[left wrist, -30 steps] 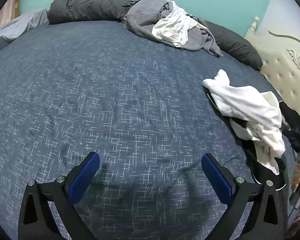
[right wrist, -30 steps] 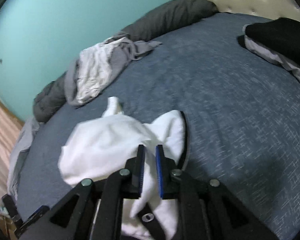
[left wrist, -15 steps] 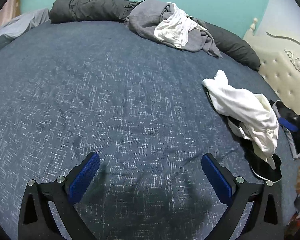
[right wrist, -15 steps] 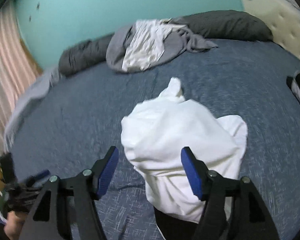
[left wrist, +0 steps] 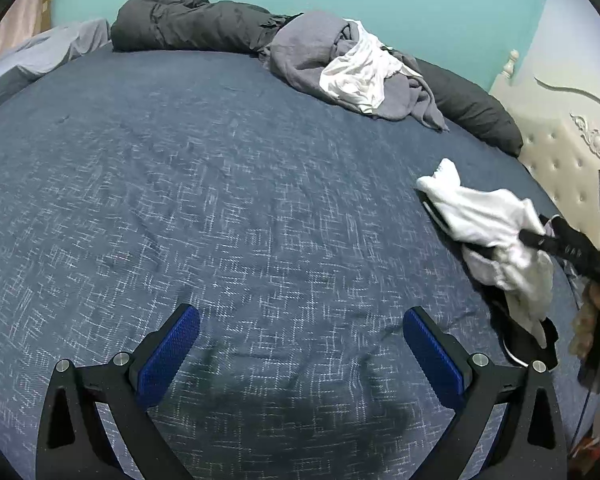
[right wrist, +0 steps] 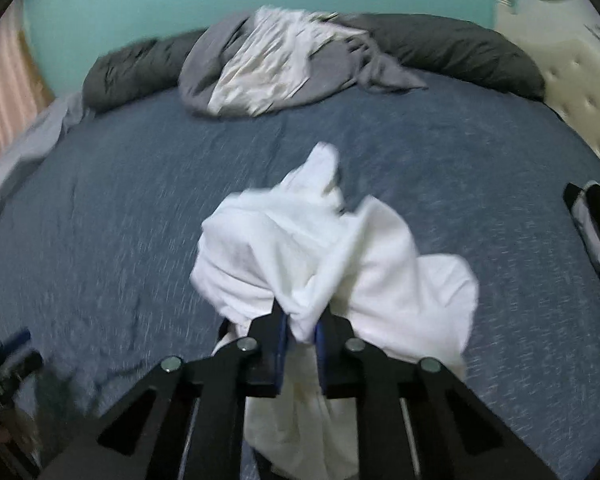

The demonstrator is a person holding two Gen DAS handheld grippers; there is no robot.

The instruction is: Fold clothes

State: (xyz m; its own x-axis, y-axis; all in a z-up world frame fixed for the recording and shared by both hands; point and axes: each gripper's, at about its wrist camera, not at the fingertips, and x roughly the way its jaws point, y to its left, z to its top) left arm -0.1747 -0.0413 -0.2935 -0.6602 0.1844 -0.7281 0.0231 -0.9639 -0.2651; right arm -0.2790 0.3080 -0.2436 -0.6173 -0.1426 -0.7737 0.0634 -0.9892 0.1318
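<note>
The white garment (right wrist: 332,256) lies bunched on the blue bedspread (left wrist: 220,200), a fold of it pinched between the nearly closed fingers of our right gripper (right wrist: 300,326). Nearer the bed's foot than the garment, our left gripper (left wrist: 300,352) hangs with jaws wide and empty above bare bedspread. Beyond the garment, against the teal wall, we see a grey-and-white clothes heap (left wrist: 352,68) on dark pillows (left wrist: 188,24).

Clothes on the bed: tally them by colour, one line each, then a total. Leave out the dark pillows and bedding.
White: 2 (white garment pinched by the right gripper; white garment in the far pile)
Grey: 1 (grey garment under the far white one)
Black: 1 (black item at the bed's edge)
Total: 4
</note>
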